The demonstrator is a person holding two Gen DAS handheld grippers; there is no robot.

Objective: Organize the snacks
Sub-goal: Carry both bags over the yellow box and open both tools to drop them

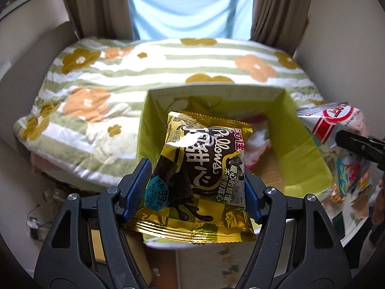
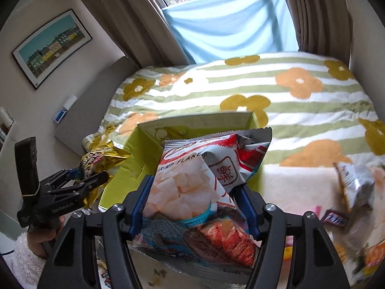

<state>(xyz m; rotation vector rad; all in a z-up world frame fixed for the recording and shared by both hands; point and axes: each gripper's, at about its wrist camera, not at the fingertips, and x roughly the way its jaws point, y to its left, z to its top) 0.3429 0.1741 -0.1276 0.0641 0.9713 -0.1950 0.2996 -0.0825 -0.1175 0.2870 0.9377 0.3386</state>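
My left gripper (image 1: 198, 190) is shut on a gold and brown Pillows snack bag (image 1: 204, 163) and holds it above the near edge of an open green box (image 1: 305, 159). The box holds a pink and white packet (image 1: 258, 144). My right gripper (image 2: 196, 198) is shut on a shrimp flakes bag (image 2: 192, 192) and holds it over the same box (image 2: 134, 159). The shrimp bag also shows at the right edge of the left wrist view (image 1: 336, 125). The left gripper with the gold bag shows at the left of the right wrist view (image 2: 96, 166).
The box stands in front of a bed with a striped flower blanket (image 1: 101, 89). More snack packets (image 2: 356, 185) and a small candy bar (image 2: 335, 218) lie on the surface to the right. Curtains and a blue cloth hang behind the bed.
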